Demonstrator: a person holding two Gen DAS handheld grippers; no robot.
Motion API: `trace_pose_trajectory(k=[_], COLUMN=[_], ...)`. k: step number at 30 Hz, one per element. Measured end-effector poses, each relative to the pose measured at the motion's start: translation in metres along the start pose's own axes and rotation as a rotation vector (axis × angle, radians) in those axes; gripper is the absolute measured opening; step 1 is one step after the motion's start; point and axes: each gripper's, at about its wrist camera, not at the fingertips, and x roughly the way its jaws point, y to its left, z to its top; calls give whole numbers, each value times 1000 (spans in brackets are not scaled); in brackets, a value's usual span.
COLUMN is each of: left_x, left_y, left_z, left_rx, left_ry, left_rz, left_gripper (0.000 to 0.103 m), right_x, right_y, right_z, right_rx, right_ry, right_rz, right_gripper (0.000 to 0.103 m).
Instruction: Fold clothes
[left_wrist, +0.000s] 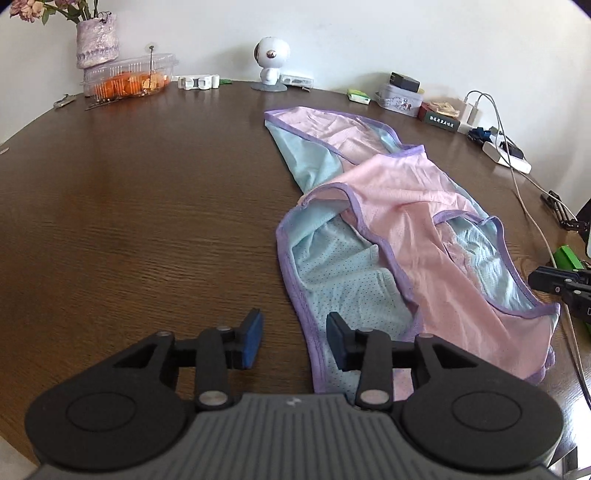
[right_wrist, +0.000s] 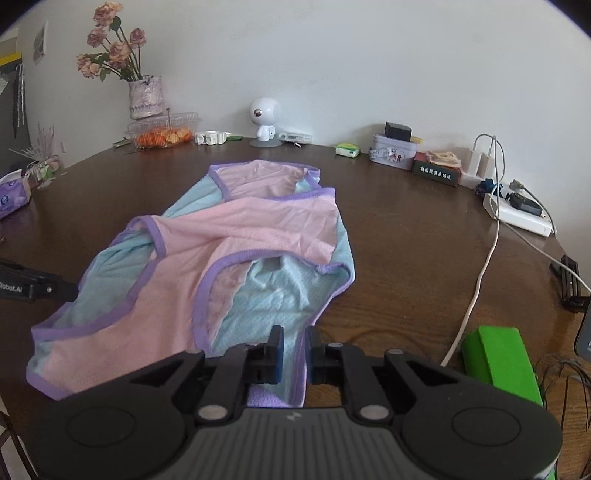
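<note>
So the big dark wood surface (left_wrist: 129, 206) takes up most of both views. Spread across it, rumpled, is the garment (right_wrist: 229, 251): pink and light blue mesh with purple trim, lying lengthwise from the near edge toward the wall, near end reaching right under both grippers.

The left gripper (left_wrist: 293, 341) has its jaws spread wide, the garment's purple edge running between them; one pad sits over the blue mesh, the other over bare wood. It isn't pinching anything.

The right gripper (right_wrist: 295, 354) has its jaws narrowly apart with a strip of the garment's hem lying in the gap. Can't tell if the pads actually touch the cloth.

Along the back: a vase of dried roses (right_wrist: 146, 98), a clear plastic box of orange food (right_wrist: 162, 133), a little white robot figure (right_wrist: 264, 118) and a power strip (right_wrist: 517, 216) with a white cable. A green block (right_wrist: 498, 363) sits near the right gripper.
</note>
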Motion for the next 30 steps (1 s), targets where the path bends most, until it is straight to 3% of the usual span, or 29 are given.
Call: trace_pose_trajectory(k=[2,8,12,16,20,24,27,30], left_x=[0,0,-2,-14,5,36,50,57], left_y=[-2,-4,-3,5,5,3,0,1], left_z=[-1,-6,-5,13,41,59,62,54], left_rx=[-2,21,23,-9,55,47,70,78], left_ry=[-9,-35,-24,-50,-71,-78,-79,-46], left_rz=[12,66,62,-16,-49,-40,-18,-55], left_gripper=[14,7,7,9,20,20,20,21], right_x=[-8,-15,-34,-48,-61,-33,-5,15], right_y=[3,14,9,10,6,14,28,40], right_z=[-5,-21,-34,-39,-15,16,29,34], right_rx=[-3,-28,3,10,-3,-1,-29,-21], right_ry=[7,32,58,96,-18,-56,-41,-10], right_rz=[17,-32,-42,-34,-12,117,149,179], right_gripper=[10,6,6,6,12,11,11,11])
